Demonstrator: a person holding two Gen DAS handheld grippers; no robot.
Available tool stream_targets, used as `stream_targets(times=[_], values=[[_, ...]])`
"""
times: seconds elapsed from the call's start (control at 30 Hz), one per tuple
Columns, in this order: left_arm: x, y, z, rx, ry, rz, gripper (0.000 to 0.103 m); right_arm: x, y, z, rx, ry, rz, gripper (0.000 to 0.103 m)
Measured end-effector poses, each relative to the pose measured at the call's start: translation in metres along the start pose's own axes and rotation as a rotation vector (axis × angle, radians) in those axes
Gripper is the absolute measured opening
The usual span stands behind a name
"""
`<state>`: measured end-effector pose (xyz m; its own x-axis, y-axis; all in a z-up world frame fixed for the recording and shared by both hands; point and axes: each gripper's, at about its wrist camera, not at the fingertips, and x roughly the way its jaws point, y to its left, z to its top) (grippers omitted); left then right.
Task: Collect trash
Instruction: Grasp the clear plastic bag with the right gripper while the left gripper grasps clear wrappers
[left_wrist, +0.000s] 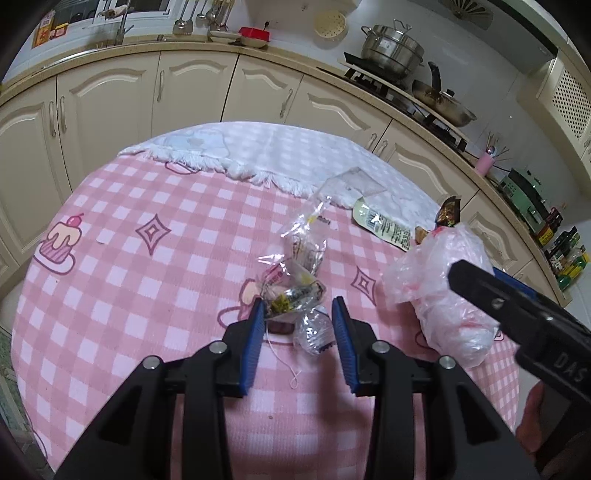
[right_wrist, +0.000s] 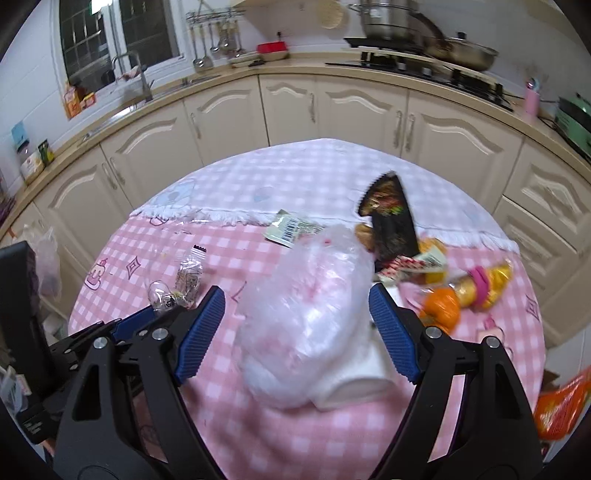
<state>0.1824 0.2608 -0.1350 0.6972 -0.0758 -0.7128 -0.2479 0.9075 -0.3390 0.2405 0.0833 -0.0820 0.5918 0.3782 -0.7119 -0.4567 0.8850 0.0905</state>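
Pink-check tablecloth (left_wrist: 122, 258) fills mid-frame in both views. Your left gripper (left_wrist: 299, 314), bottom centre of the left wrist view, has its jaws moderately apart w/ crumpled clear wrappers (left_wrist: 295, 291) lying between the blue tips; the left pad touches them, no squeeze seen. Upper right of centre lies a pale green packet (left_wrist: 380, 223), then a dark snack bag (left_wrist: 448, 212) near the table's right edge. Your right gripper (right_wrist: 297, 306) stands wide, jaws either side of a translucent plastic bag (right_wrist: 306, 317), not touching it. Right of frame there: orange (right_wrist: 441, 308) & yellow wrapped items (right_wrist: 487, 284).
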Motion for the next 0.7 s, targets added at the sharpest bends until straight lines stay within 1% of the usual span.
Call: stream_targets(times=[0.03,0.07,0.1,0.13,0.23,0.33,0.43,0.57,0.7], values=[[0.000,0.001,0.000,-0.002,-0.001,-0.002,0.036,0.002,0.002,0.000,-0.011,0.000,0.006,0.055],[0.000,0.001,0.000,-0.005,-0.003,-0.003,0.036,0.006,0.004,-0.002,-0.020,0.008,0.020,0.043],[-0.001,0.004,-0.001,-0.008,-0.004,-0.005,0.036,0.012,0.005,-0.004,-0.019,0.028,0.061,0.041],[-0.001,0.005,-0.001,-0.011,-0.008,-0.002,0.036,0.015,0.007,-0.005,-0.021,0.033,0.077,0.037],[0.000,0.004,0.003,-0.016,-0.015,0.000,0.036,0.014,0.014,-0.009,-0.046,0.010,0.062,0.034],[-0.003,0.003,0.003,-0.010,-0.034,0.000,0.036,0.006,0.012,-0.008,-0.014,-0.002,0.085,0.034],[-0.008,-0.001,0.003,0.010,-0.064,0.005,0.036,-0.003,0.008,-0.009,0.002,-0.022,0.071,0.034],[-0.019,-0.011,0.000,0.062,-0.113,0.050,0.036,-0.015,0.000,-0.009,0.029,-0.046,0.063,0.034],[-0.030,-0.024,-0.001,0.111,-0.153,0.079,0.036,-0.031,-0.008,-0.011,0.059,-0.078,0.086,0.034]])
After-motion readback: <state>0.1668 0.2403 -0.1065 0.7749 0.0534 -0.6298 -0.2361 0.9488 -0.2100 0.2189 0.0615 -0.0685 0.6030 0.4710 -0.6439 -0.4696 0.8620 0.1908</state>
